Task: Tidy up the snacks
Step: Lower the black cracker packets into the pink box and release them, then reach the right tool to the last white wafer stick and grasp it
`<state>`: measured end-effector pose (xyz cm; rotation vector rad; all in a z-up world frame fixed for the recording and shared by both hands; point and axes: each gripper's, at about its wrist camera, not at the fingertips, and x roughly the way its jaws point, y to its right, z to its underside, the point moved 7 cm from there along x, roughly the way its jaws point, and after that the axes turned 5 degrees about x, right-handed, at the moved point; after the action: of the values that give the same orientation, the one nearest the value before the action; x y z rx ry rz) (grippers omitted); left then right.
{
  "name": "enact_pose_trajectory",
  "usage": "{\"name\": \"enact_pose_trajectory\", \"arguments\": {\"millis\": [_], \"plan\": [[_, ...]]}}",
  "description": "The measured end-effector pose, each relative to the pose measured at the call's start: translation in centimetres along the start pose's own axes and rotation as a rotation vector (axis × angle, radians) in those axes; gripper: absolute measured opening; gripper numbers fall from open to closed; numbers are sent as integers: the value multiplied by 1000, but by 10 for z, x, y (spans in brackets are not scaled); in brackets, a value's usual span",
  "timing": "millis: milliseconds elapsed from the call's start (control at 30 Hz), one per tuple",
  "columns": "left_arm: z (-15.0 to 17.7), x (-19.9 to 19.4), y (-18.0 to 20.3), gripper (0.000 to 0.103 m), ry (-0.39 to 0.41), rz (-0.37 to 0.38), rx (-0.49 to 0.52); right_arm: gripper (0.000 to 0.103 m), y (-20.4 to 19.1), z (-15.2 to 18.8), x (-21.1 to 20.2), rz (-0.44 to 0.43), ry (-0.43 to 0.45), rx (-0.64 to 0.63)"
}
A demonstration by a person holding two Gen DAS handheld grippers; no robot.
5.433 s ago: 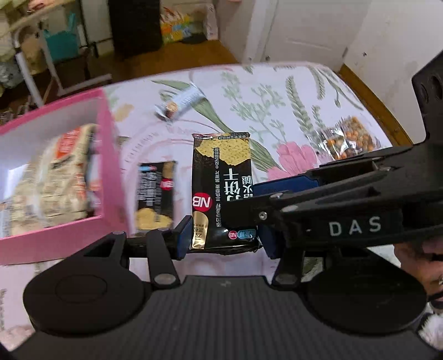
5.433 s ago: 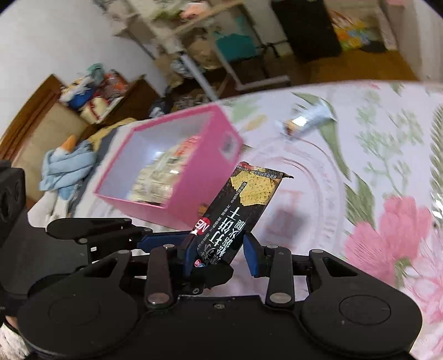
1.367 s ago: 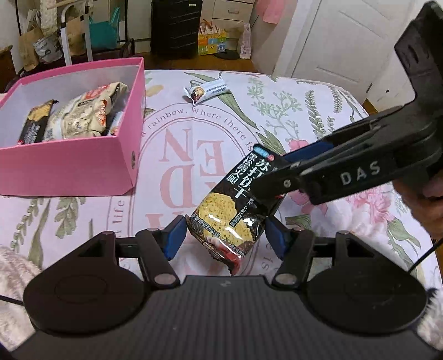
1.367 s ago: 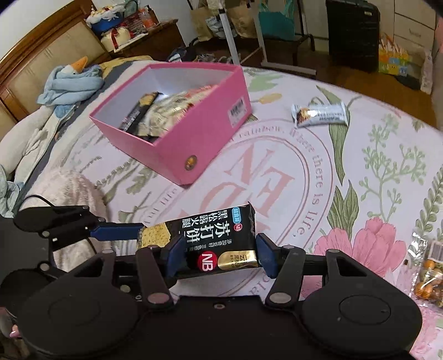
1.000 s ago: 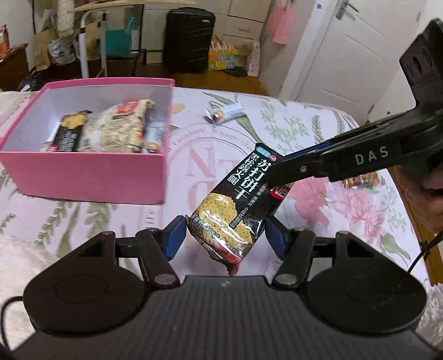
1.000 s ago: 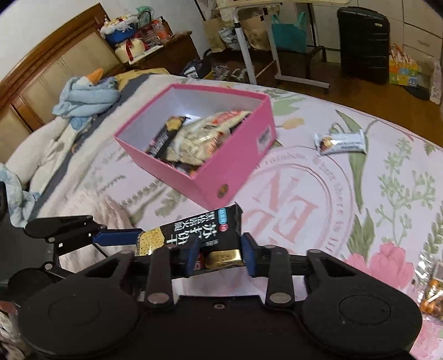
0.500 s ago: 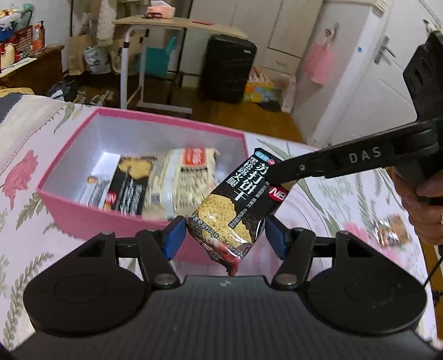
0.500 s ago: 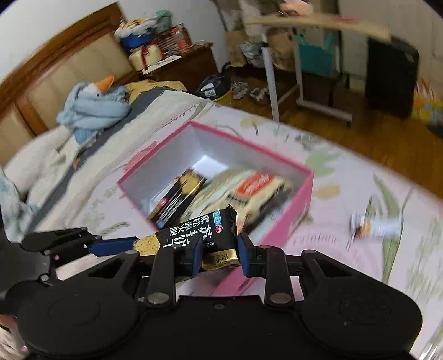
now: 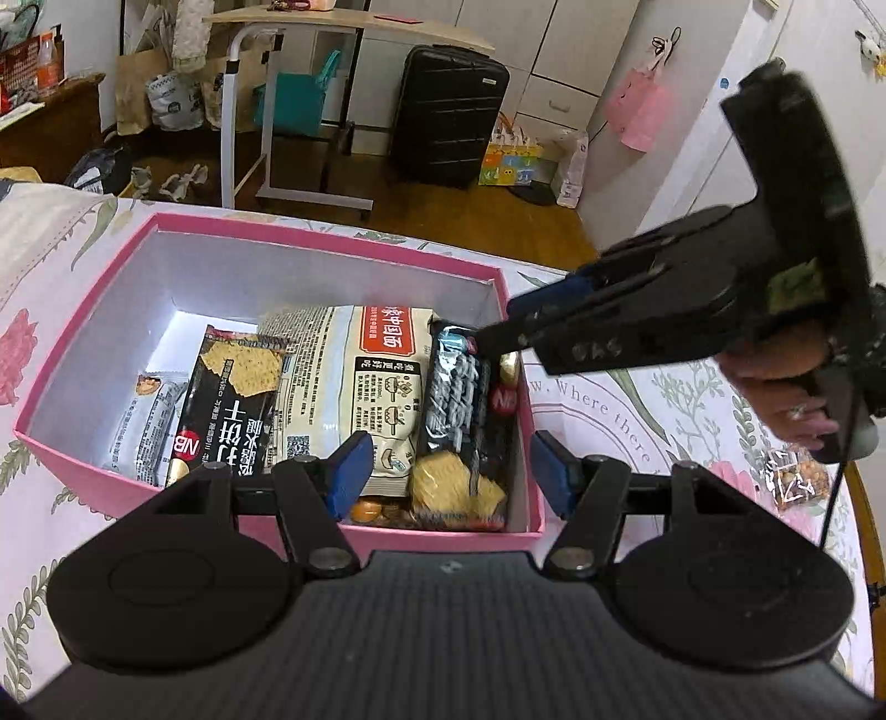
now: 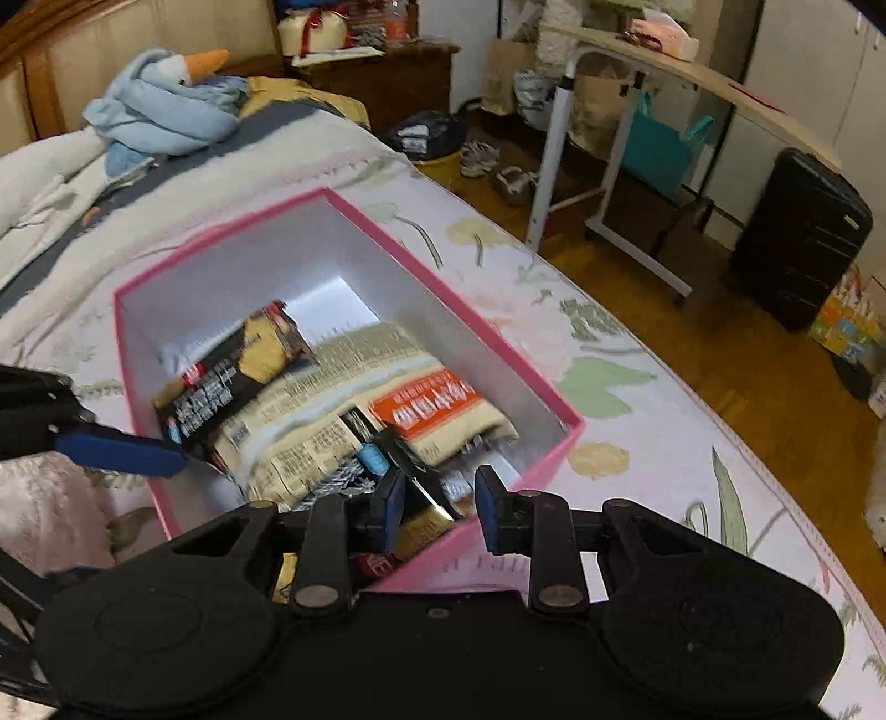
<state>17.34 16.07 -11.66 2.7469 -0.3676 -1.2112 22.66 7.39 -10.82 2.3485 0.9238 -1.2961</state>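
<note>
A pink box [image 9: 332,238] on the floral bedspread holds a beige noodle pack [image 9: 382,387], a black cracker packet [image 9: 232,404] and a white bar [image 9: 144,421]. A second black cracker packet [image 9: 459,421] lies inside along the box's right wall. My right gripper [image 9: 498,324] reaches in from the right and is shut on that packet's far end. In the right wrist view the packet [image 10: 426,493] is a blurred dark strip between the right gripper's [image 10: 437,504] fingers. My left gripper [image 9: 448,471] hovers open over the box's near wall, its pads clear of the packet. One of its blue fingers [image 10: 122,448] shows at the left.
A small clear bag of nuts [image 9: 797,482] lies on the bedspread to the right of the box. Beyond the bed's edge stand a black suitcase [image 9: 448,116] and a rolling table [image 9: 332,33] on the wooden floor. A blue plush goose [image 10: 166,105] lies at the headboard.
Both grippers travelled from the open bedspread to the pink box. The black packet, earlier held in the air between them, now lies inside the box by its right wall. The right gripper has rolled.
</note>
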Motion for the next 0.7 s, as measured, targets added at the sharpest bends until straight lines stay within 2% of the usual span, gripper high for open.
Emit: {"name": "enact_pose_trajectory", "arguments": {"millis": [133, 200, 267, 367, 433, 567, 700], "plan": [[0, -2, 5, 61, -11, 23, 8, 33, 10, 11, -16, 35, -2, 13], [-3, -2, 12, 61, -14, 29, 12, 33, 20, 12, -25, 76, -26, 7], [-8, 0, 21, 61, -16, 30, 13, 34, 38, 12, -34, 112, -69, 65], [-17, 3, 38, 61, -24, 39, 11, 38, 61, 17, -56, 151, -129, 114], [-24, 4, 51, 61, -21, 49, 16, 45, 76, 23, -71, 178, -153, 132], [-41, 10, 85, 61, 3, 47, 66, 46, 109, 37, -89, 163, -159, 240], [-54, 29, 111, 63, 9, 48, 51, 49, 144, 51, -90, 71, -54, 416]]}}
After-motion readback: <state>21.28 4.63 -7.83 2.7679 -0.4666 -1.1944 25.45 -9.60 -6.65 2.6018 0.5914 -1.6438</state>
